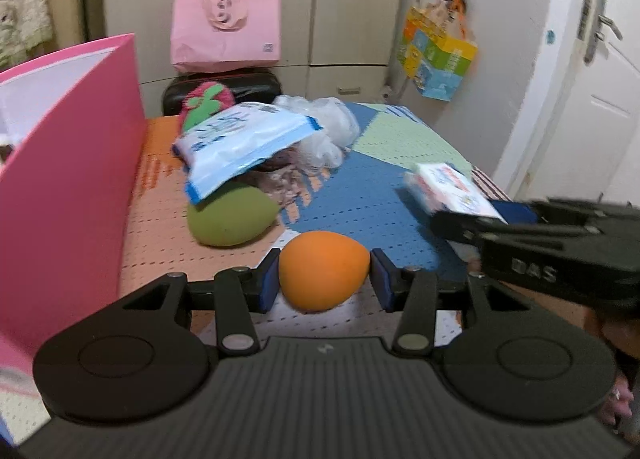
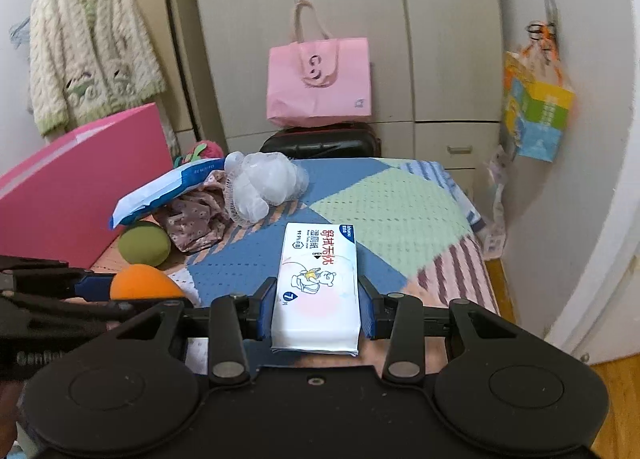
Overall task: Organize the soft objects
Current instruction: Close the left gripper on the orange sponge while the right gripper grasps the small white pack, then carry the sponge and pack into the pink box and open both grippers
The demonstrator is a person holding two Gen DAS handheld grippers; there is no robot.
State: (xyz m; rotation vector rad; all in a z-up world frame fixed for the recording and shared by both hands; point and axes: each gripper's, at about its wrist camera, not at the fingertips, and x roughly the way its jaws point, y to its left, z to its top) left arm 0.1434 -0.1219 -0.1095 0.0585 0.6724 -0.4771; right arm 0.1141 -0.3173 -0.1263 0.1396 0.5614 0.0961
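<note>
Two hand-held grippers: left [image 1: 324, 279] brackets one orange egg [image 1: 323, 270], right [image 2: 316, 309] clamps one wipes pack [image 2: 318, 287].

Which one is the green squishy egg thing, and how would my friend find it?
Start at the big pink box standing along the left edge of the patchwork mat. Right beside its wall, the green egg lies tucked under the blue-and-white packet. It is the same egg shape as the orange egg in front of it, but olive green.
</note>
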